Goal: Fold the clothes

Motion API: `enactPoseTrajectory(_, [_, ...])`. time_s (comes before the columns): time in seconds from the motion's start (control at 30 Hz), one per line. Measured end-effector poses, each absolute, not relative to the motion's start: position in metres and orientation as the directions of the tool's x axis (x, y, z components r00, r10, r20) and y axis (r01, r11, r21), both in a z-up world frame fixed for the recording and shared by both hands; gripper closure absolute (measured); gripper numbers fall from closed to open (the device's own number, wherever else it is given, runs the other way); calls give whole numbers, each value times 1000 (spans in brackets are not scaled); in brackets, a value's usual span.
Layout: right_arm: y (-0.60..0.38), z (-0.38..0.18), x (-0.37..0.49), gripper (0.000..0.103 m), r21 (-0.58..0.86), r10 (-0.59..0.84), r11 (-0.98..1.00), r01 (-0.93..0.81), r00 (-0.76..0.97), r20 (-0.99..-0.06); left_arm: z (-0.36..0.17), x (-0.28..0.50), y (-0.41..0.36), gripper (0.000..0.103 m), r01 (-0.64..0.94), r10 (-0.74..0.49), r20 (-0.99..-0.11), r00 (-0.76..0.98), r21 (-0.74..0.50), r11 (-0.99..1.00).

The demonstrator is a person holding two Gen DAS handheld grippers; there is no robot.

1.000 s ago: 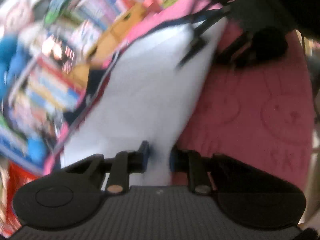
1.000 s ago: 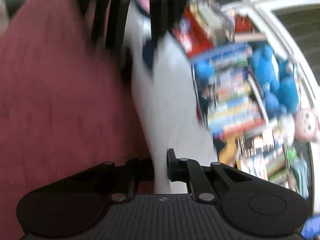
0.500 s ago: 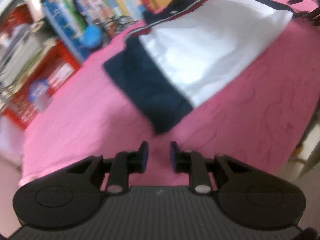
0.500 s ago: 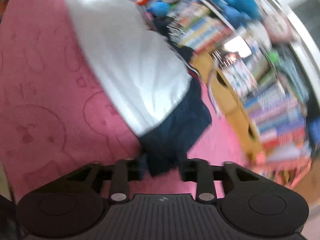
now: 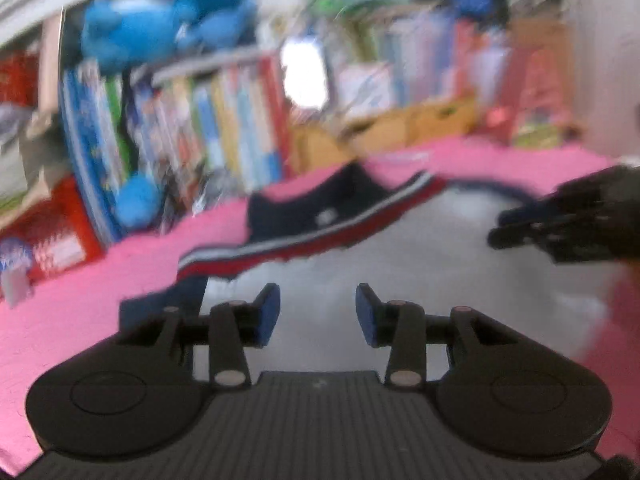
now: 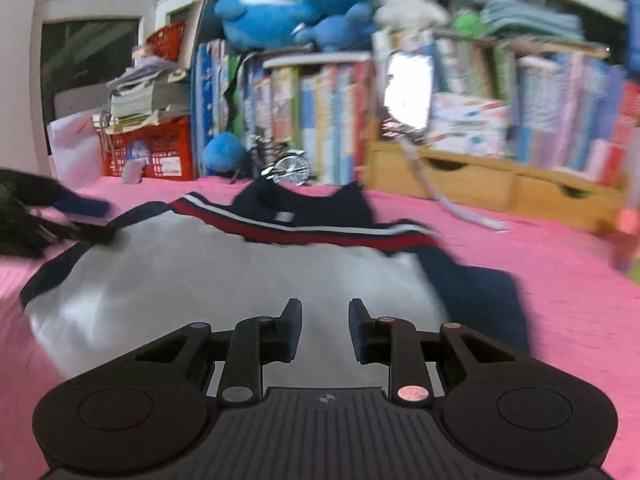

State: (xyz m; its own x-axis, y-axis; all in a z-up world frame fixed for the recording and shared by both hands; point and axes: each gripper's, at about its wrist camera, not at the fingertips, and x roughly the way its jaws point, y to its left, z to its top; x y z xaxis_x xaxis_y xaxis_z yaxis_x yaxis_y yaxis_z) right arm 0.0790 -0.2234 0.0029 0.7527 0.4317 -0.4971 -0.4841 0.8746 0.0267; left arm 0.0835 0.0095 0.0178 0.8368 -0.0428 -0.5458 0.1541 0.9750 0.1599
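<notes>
A white shirt [image 6: 192,276] with navy collar, navy sleeves and a red-and-white chest stripe lies flat on the pink blanket [image 6: 560,272]. It also shows in the left wrist view [image 5: 420,248], blurred. My right gripper [image 6: 325,322] is open and empty, hovering over the shirt's lower white part. My left gripper [image 5: 317,314] is open and empty over the white part near the left sleeve. Each gripper shows in the other's view: the left one [image 6: 60,216] at the shirt's left shoulder, the right one [image 5: 560,224] at the right edge.
A bookshelf [image 6: 320,120] packed with books runs behind the blanket, with blue plush toys [image 6: 280,12] on top. A red crate [image 6: 152,152] stands at the back left and wooden drawers [image 6: 480,188] at the back right. A small model bicycle [image 6: 288,166] stands by the books.
Both grippers let go of the shirt, opened and pulled back. The shirt went from hanging between them to lying spread flat on the blanket.
</notes>
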Motion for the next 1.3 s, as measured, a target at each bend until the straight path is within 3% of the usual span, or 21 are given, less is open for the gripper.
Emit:
enactPoseTrajectory(0.07, [-208, -3, 100, 76, 26, 435, 870, -492, 742, -509, 0, 104, 21, 71, 79, 48, -566, 823, 198, 977])
enactPoseTrajectory(0.1, [-205, -6, 110, 76, 12, 420, 874, -486, 744, -520, -7, 107, 29, 65, 57, 68, -561, 825, 203, 977])
enactPoseTrajectory(0.2, [-207, -18, 143, 79, -26, 356, 895, -445, 747, -561, -13, 107, 52, 59, 60, 13, -555, 832, 113, 992])
enactPoseTrajectory(0.23, [-213, -24, 153, 88, -52, 314, 908, -415, 758, -571, -13, 107, 55, 59, 59, 5, -559, 829, 97, 994])
enactPoseTrajectory(0.27, [-221, -29, 161, 103, -63, 288, 918, -391, 767, -573, -13, 108, 57, 59, 57, -2, -563, 827, 80, 995])
enactPoseTrajectory(0.33, [-242, -32, 170, 103, -21, 308, 922, -388, 764, -567, -11, 109, 56, 59, 62, -2, -568, 823, 87, 994])
enactPoseTrajectory(0.5, [-269, -35, 177, 102, -191, 22, 970, -152, 833, -553, -13, 112, 60, 59, 69, -9, -574, 819, 82, 994])
enactPoseTrajectory(0.6, [-275, -32, 172, 90, -258, -123, 966, -20, 843, -524, -13, 114, 57, 58, 70, 0, -574, 819, 100, 993])
enactPoseTrajectory(0.7, [-250, -13, 148, 88, -173, 61, 972, -156, 888, -457, -14, 114, 55, 58, 70, 8, -575, 818, 113, 991])
enactPoseTrajectory(0.77, [-223, -2, 134, 75, -129, 213, 947, -293, 877, -430, -14, 114, 52, 57, 68, 19, -573, 819, 131, 989])
enactPoseTrajectory(0.83, [-199, 2, 132, 65, 19, 419, 887, -462, 784, -458, -14, 113, 49, 56, 64, 36, -570, 821, 155, 986])
enactPoseTrajectory(0.9, [-185, -5, 143, 64, 187, 555, 821, -539, 675, -486, -14, 113, 47, 55, 61, 50, -567, 823, 174, 983])
enactPoseTrajectory(1.0, [-187, -25, 166, 68, 164, 463, 875, -456, 688, -558, -14, 113, 47, 55, 61, 53, -566, 823, 181, 982])
enactPoseTrajectory(1.03, [-203, -29, 174, 89, 185, 448, 887, -424, 690, -568, -14, 113, 48, 55, 62, 52, -567, 822, 180, 982])
enactPoseTrajectory(1.07, [-219, -34, 182, 103, 205, 433, 897, -391, 691, -578, -14, 113, 48, 55, 63, 50, -568, 822, 178, 982])
enactPoseTrajectory(1.2, [-283, -28, 194, 103, 309, 326, 936, -170, 748, -578, -13, 114, 49, 55, 64, 48, -570, 821, 174, 983])
enactPoseTrajectory(1.27, [-290, -17, 179, 86, 282, 240, 955, -89, 789, -565, -13, 114, 49, 55, 64, 47, -570, 820, 172, 983])
enactPoseTrajectory(1.3, [-284, -10, 165, 85, 257, 228, 961, -97, 805, -548, -13, 114, 49, 55, 64, 46, -570, 820, 172, 983])
